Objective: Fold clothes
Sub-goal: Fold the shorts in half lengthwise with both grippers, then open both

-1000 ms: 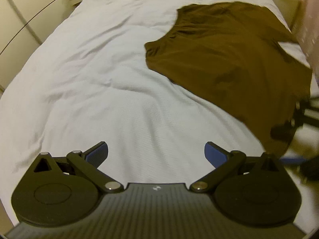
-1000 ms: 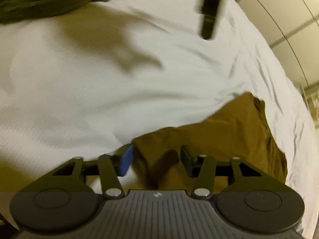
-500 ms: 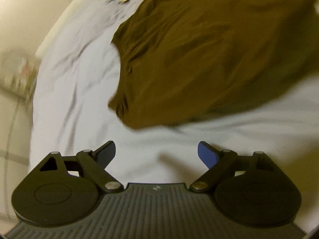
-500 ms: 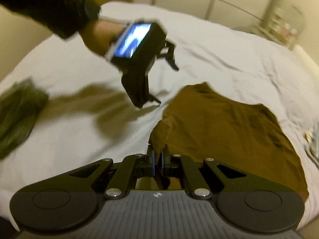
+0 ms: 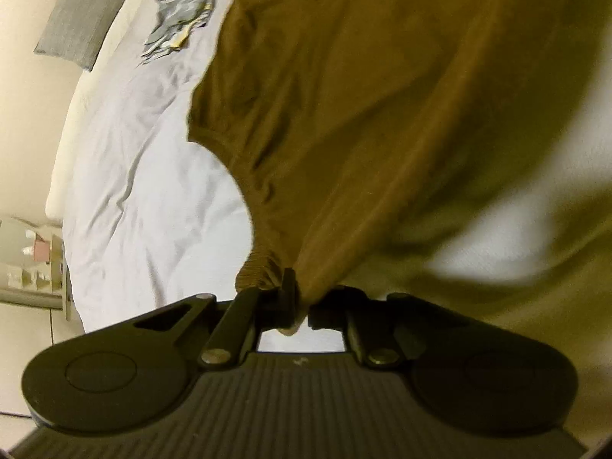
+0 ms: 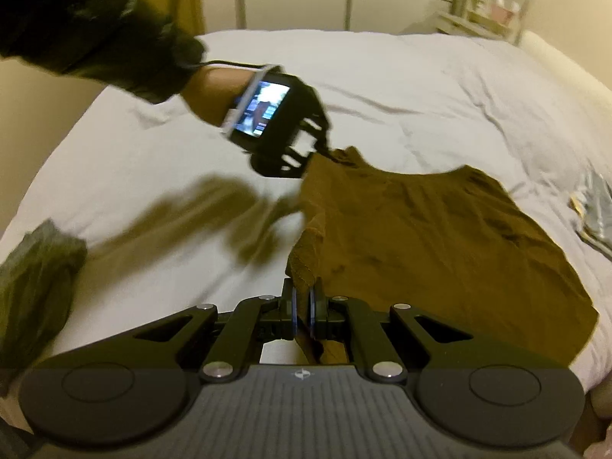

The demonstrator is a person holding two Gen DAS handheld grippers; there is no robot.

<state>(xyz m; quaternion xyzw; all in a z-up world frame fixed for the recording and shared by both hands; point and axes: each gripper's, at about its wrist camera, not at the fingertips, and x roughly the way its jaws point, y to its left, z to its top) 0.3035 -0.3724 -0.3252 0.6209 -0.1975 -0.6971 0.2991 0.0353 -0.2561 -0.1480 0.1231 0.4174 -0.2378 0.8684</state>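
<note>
Right wrist view shows your right gripper (image 6: pixel 302 311) with its fingers pinching one corner of the brown garment (image 6: pixel 440 237), while your left gripper (image 6: pixel 302 153) nips the far corner at the same edge. From the left wrist view, the left gripper's fingers are pressed together on a gathered bit of hem, with only a little cloth caught. That thin bite is your risk: pull the edge taut or lift fast and the hem may slide out, dropping one side and skewing the fold. The rest of the garment lies on the white bed (image 6: pixel 420 88), creased, so dragging could bunch it. Watch the patterned grey cloth (image 6: pixel 596 210) just beyond the garment's far side and the dark green garment (image 6: pixel 34 267) on the near left; neither blocks you yet.
</note>
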